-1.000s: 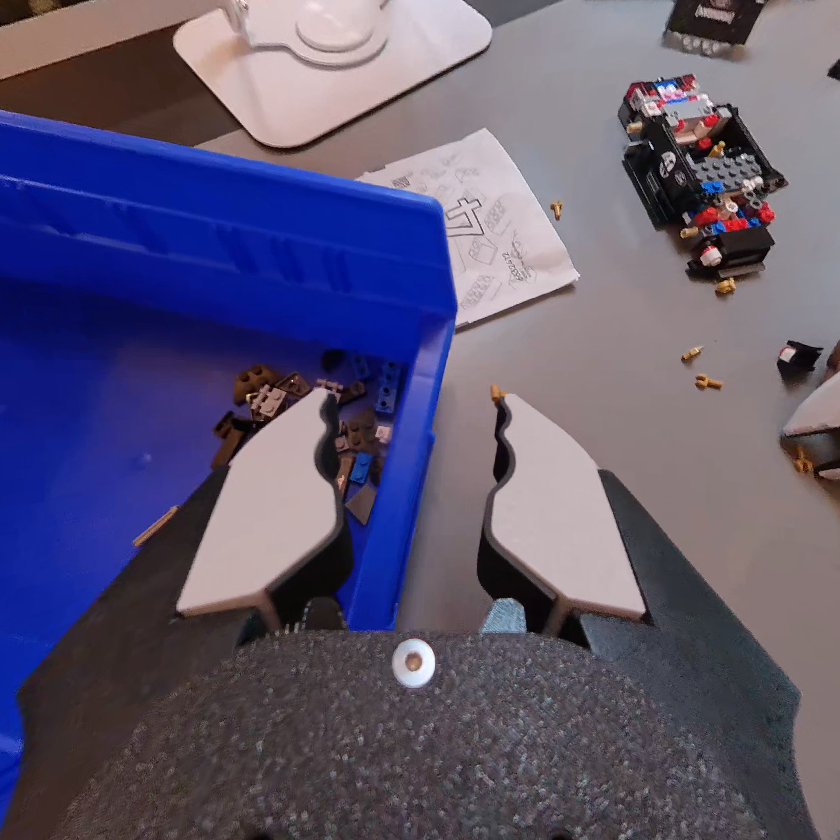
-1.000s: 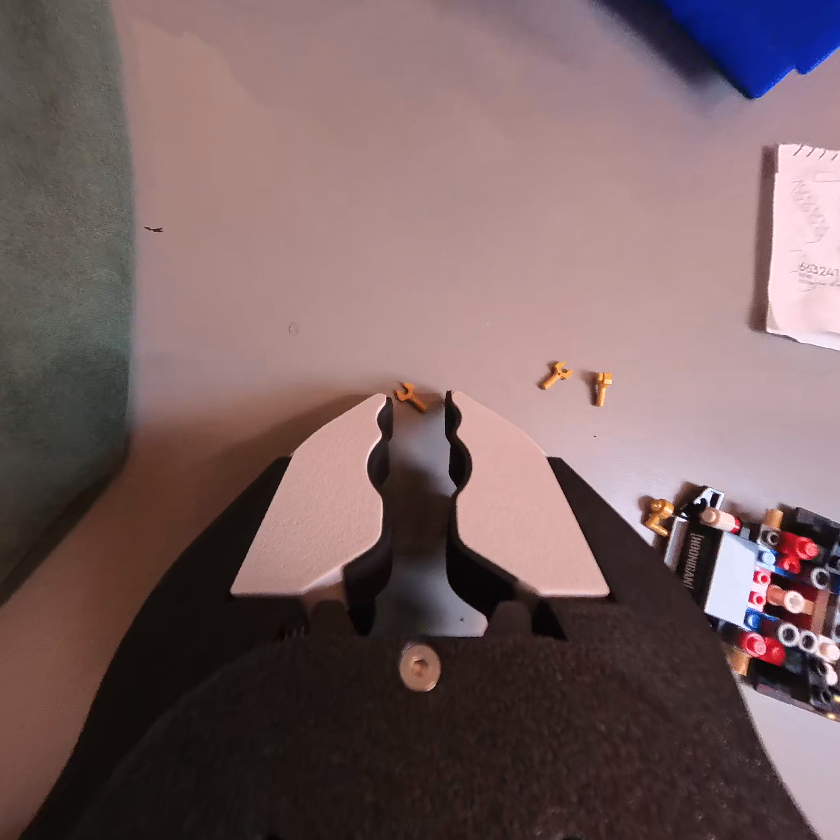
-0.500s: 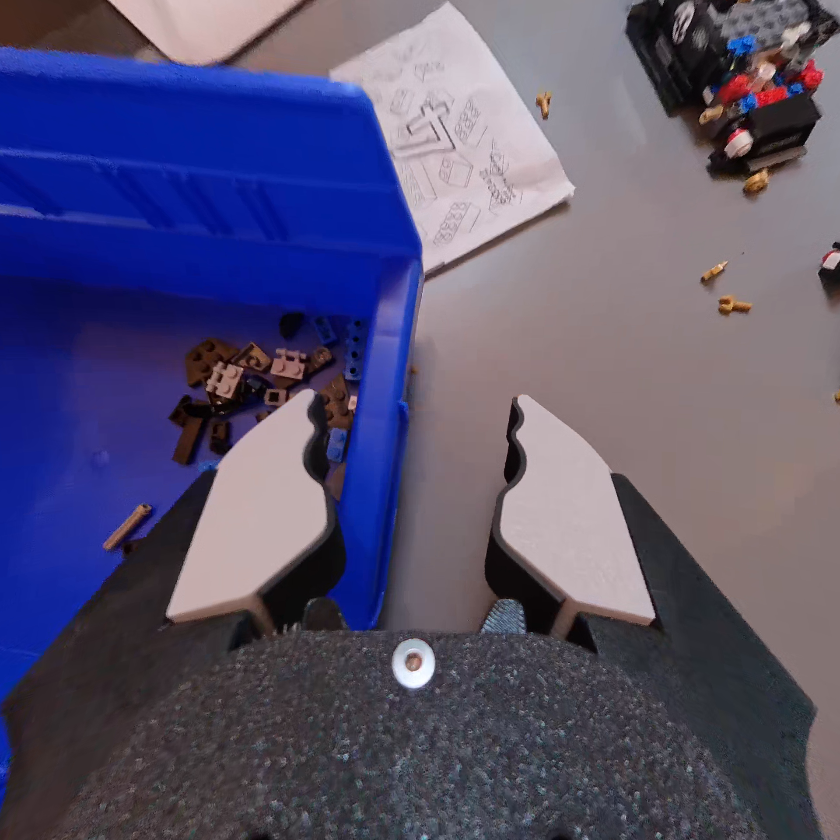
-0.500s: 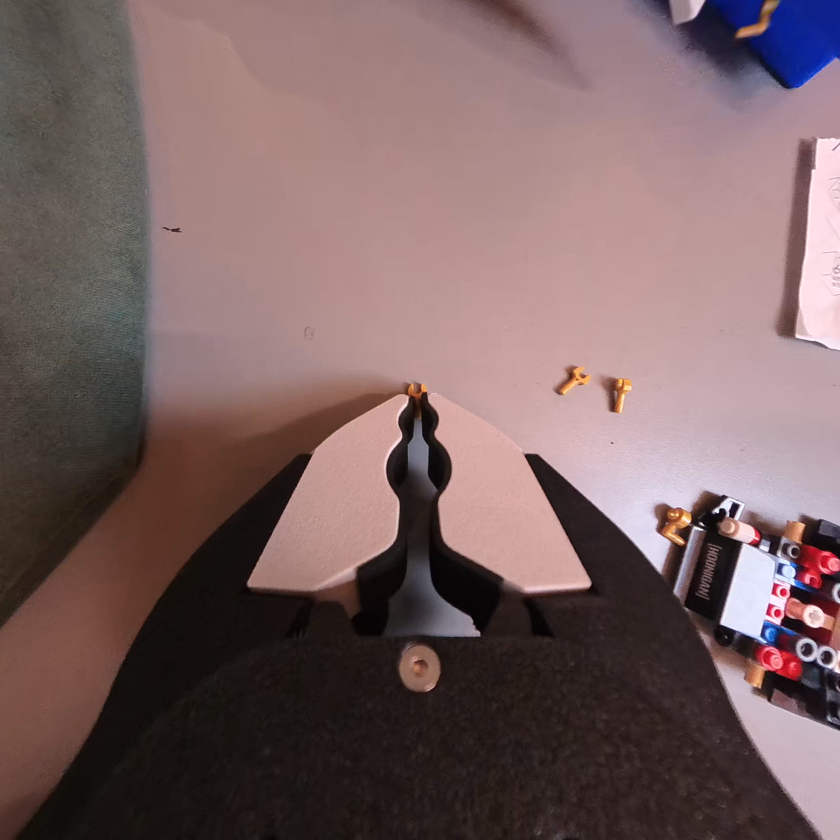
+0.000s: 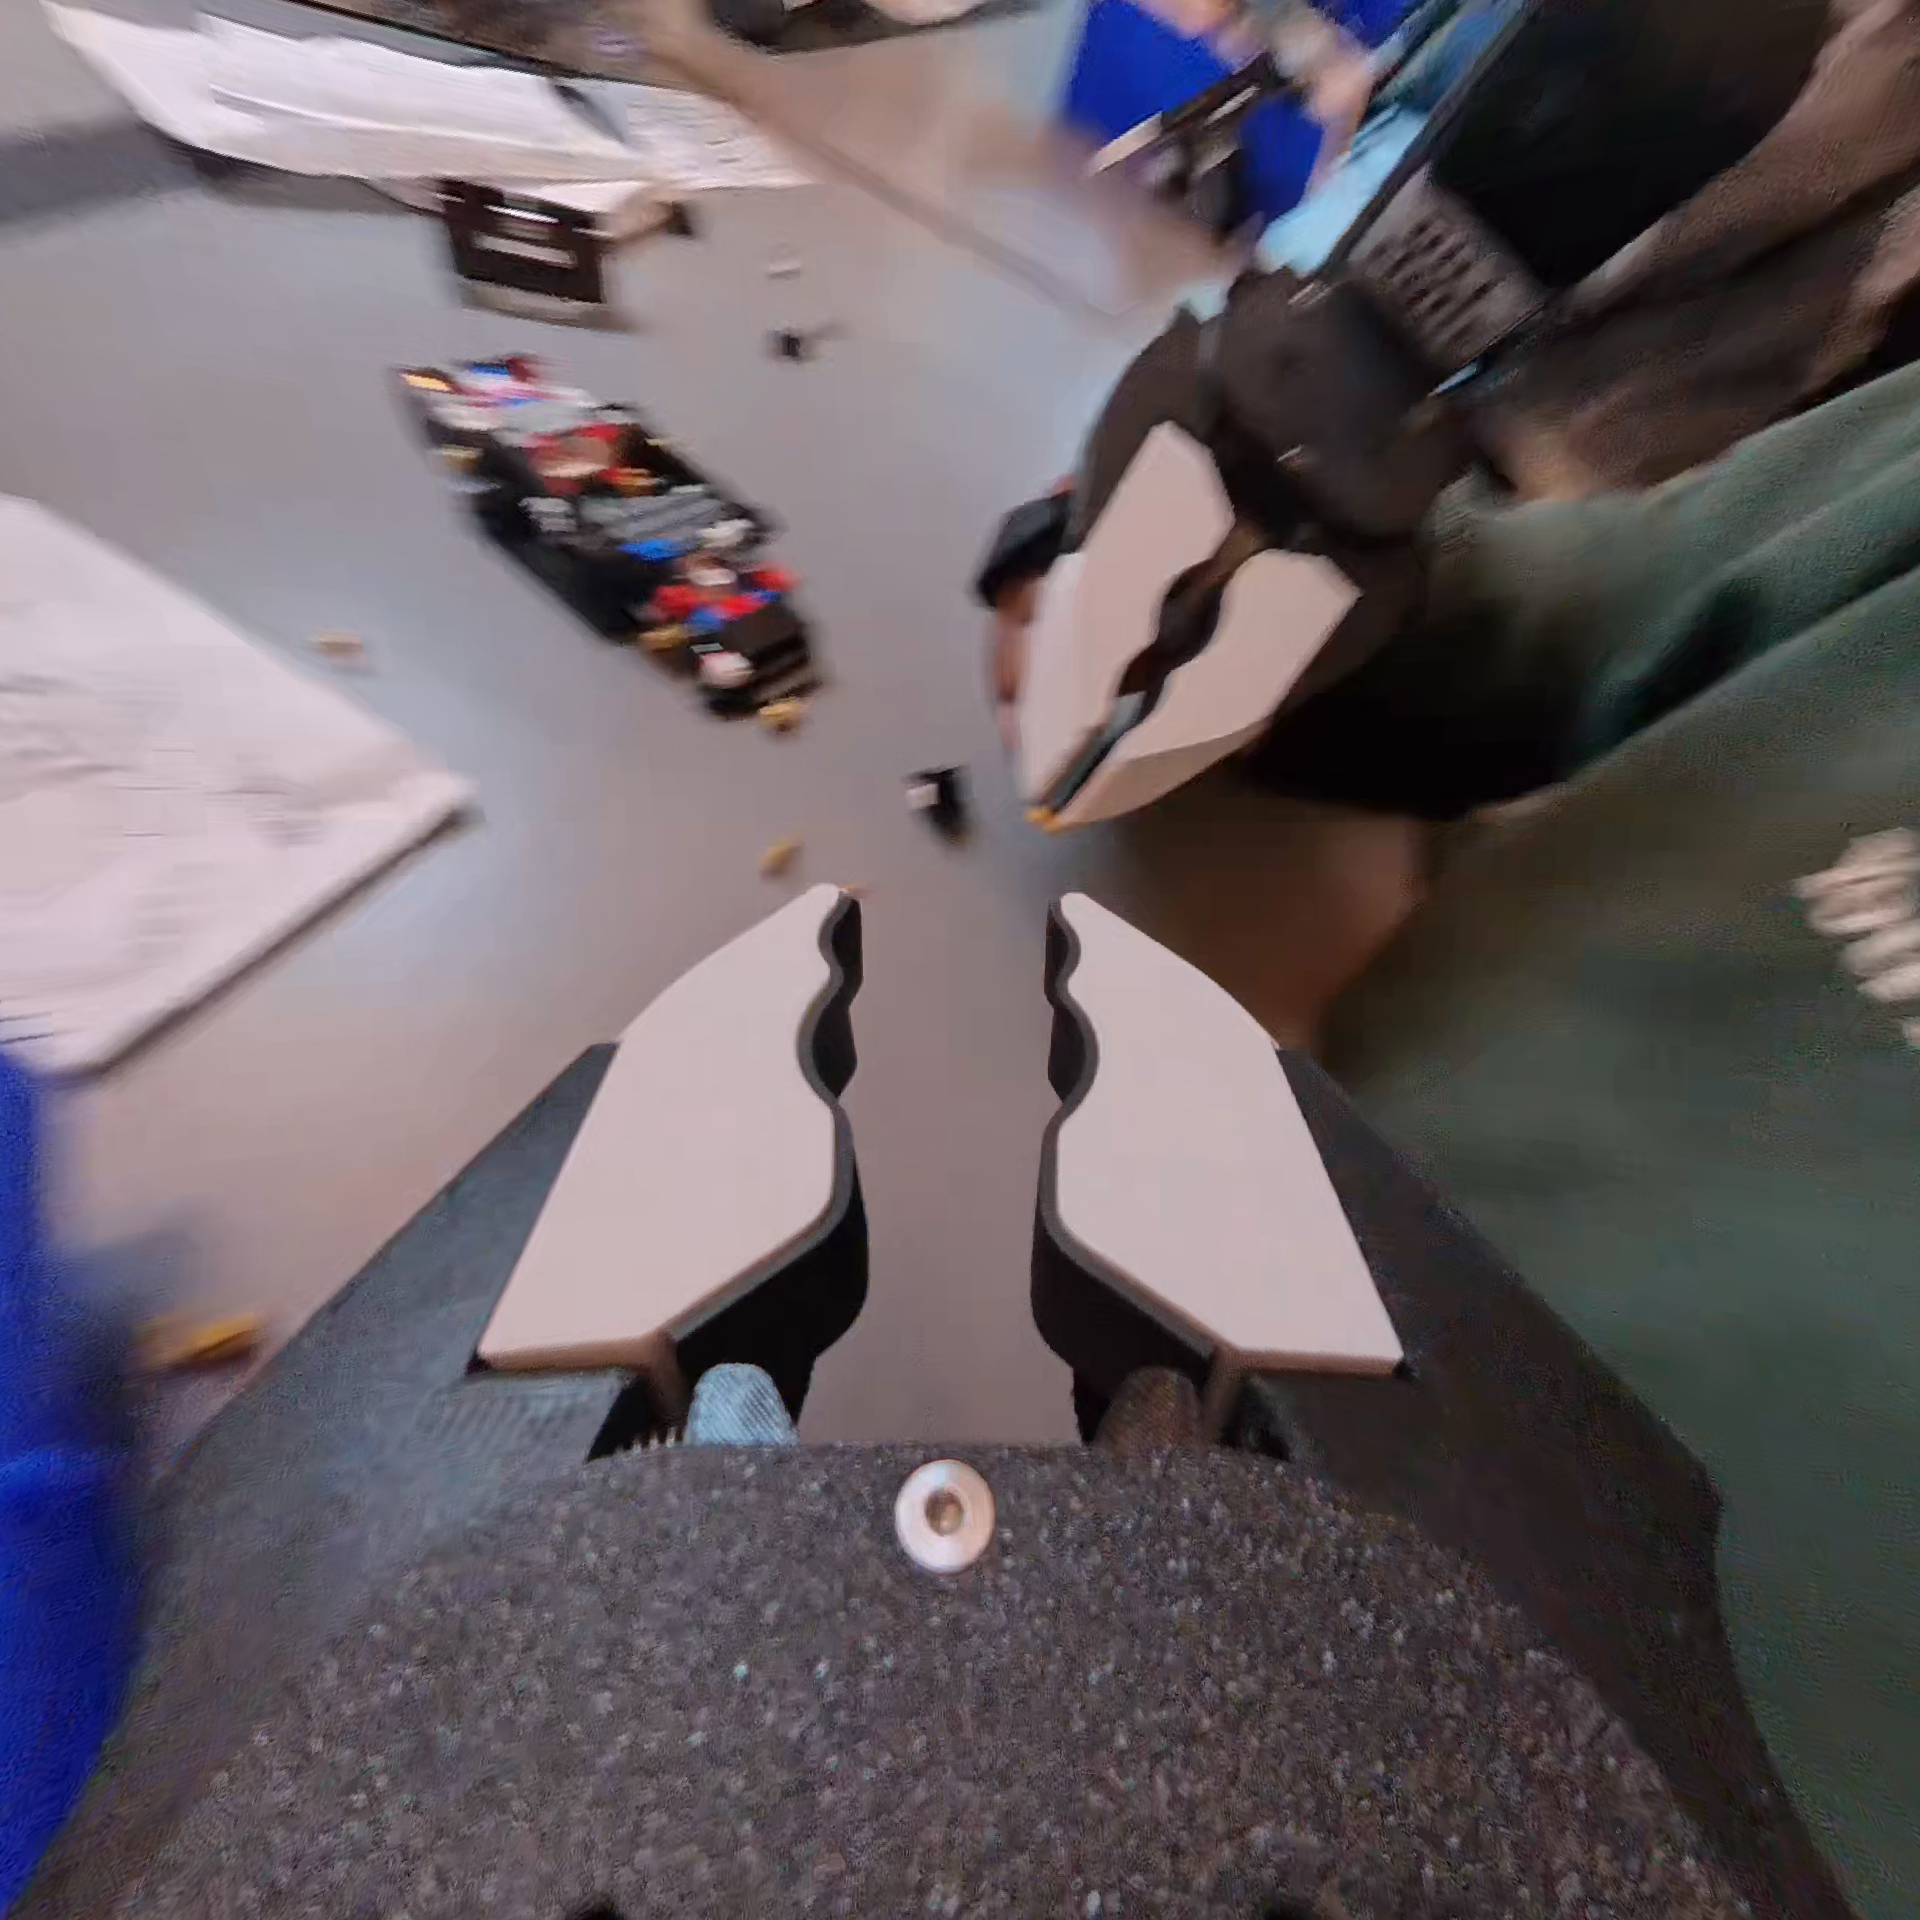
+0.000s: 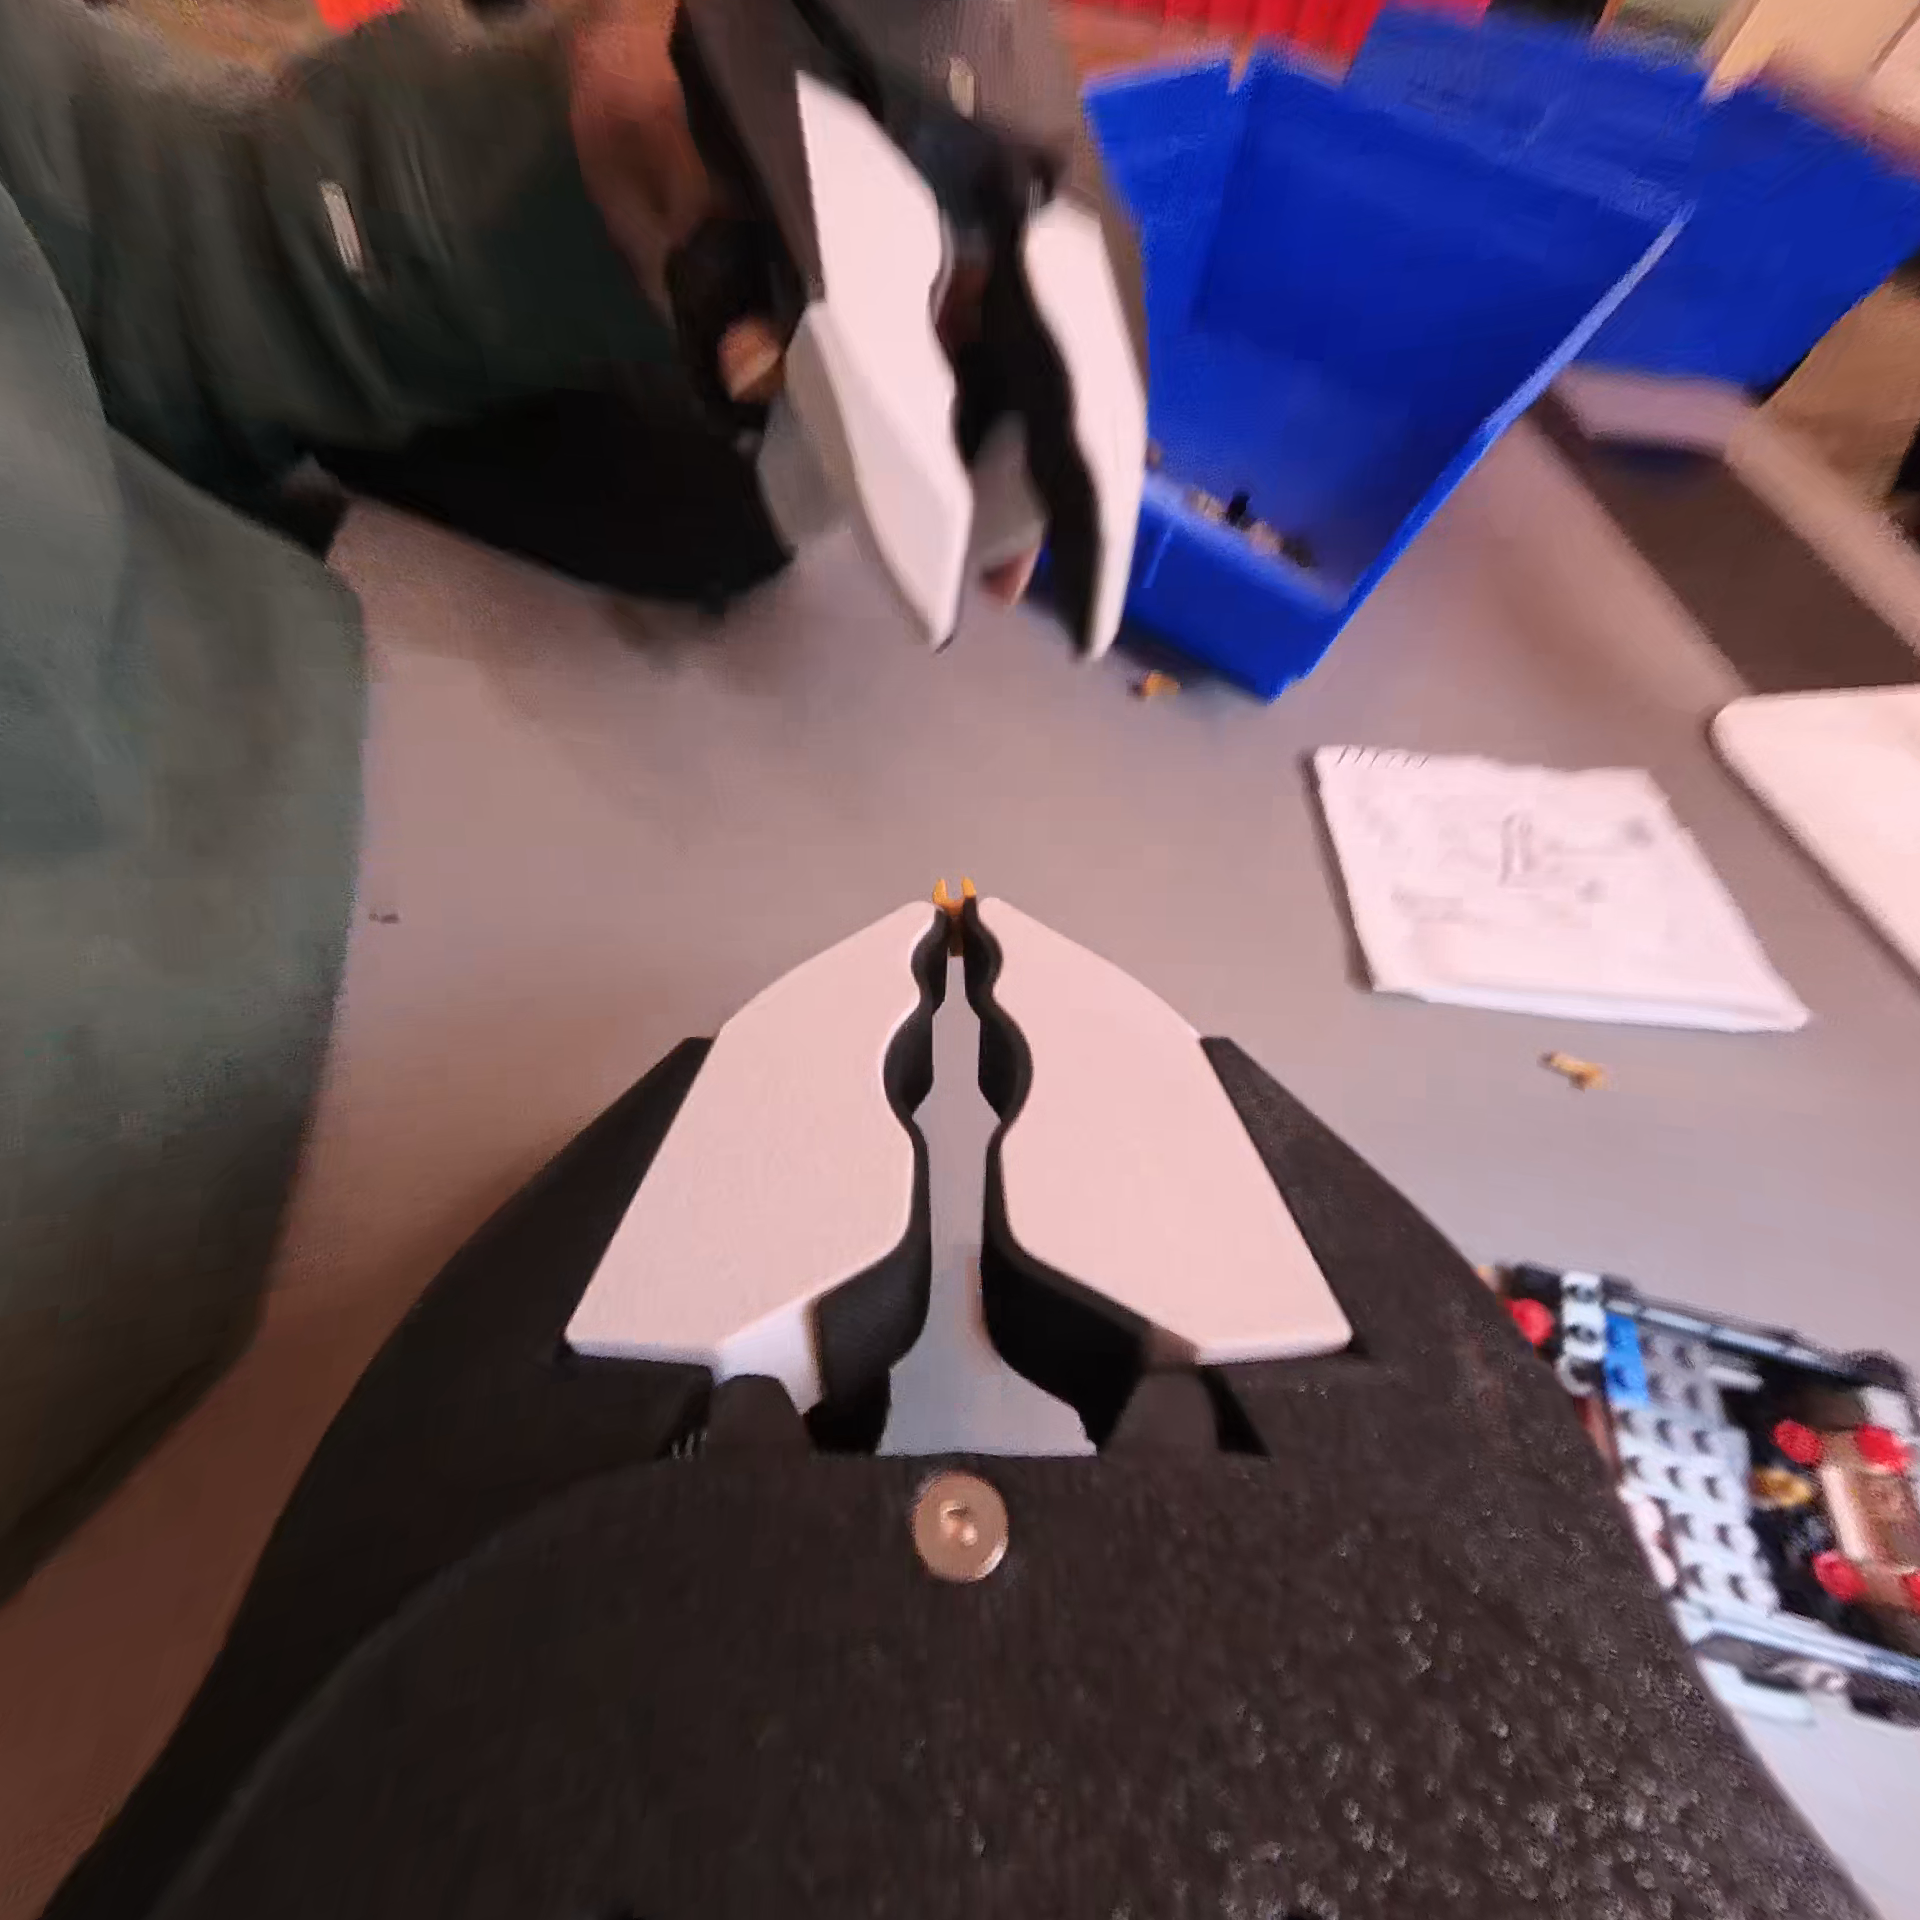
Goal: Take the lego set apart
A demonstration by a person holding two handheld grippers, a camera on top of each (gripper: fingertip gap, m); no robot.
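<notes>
A grey table (image 6: 665,790) carries one blue bin (image 6: 1382,343) at 1 o'clock in the right wrist view, loose bricks in its bottom. One white instruction sheet (image 6: 1538,894) lies at 2 o'clock. The half-stripped lego set (image 6: 1766,1496) sits at 4 o'clock. The left gripper (image 5: 951,904) hangs empty, fingers well parted. The right gripper (image 6: 954,906) pinches one small gold piece (image 6: 954,891) at its tips. Two more gold bits lie loose in that view.

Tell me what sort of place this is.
Probably an office or workshop desk set up for a hobby build: a grey tabletop with a half-dismantled toy brick model, a paper instruction sheet and a blue plastic bin of loose pieces.
</notes>
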